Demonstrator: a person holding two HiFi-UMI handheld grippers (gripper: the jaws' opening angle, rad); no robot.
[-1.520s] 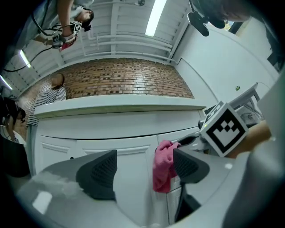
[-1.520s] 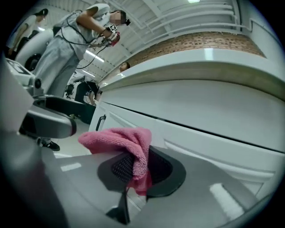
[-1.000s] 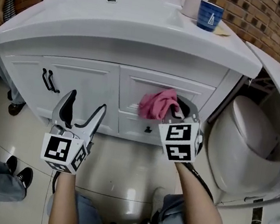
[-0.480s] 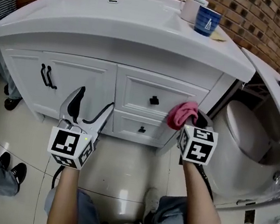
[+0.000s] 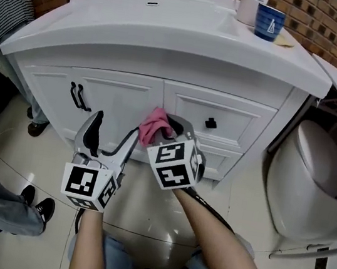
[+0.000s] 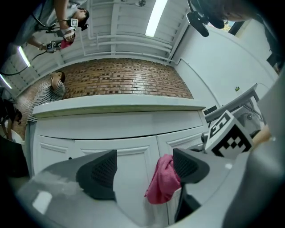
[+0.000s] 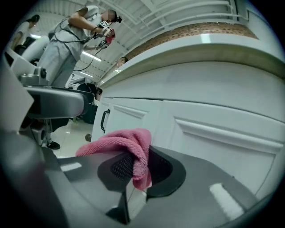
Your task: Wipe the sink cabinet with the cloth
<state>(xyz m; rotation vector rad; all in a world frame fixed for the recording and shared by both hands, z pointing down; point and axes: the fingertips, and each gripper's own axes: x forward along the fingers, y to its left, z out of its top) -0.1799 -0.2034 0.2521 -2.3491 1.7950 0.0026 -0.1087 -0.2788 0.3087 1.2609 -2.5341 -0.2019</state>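
The white sink cabinet (image 5: 123,101) fills the middle of the head view, with doors at left and drawers at right. A pink cloth (image 5: 153,124) presses against the cabinet front between the door and the drawers, and my right gripper (image 5: 164,129) is shut on it. In the right gripper view the cloth (image 7: 129,149) drapes over the closed jaws. My left gripper (image 5: 110,134) hangs open just left of the cloth, nothing between its fingers; in its own view the cloth (image 6: 162,180) hangs beside the right pad (image 6: 187,164).
A blue cup (image 5: 269,22) and a white mug (image 5: 247,9) stand on the countertop by the brick wall. A toilet (image 5: 313,179) sits to the right of the cabinet. People stand at left (image 5: 11,4). Black door handles (image 5: 76,95) and a drawer knob (image 5: 210,123) protrude.
My right gripper has carried the pink cloth leftward along the cabinet front, from the right drawer edge to the seam by the door. The left gripper stays open, nearly still.
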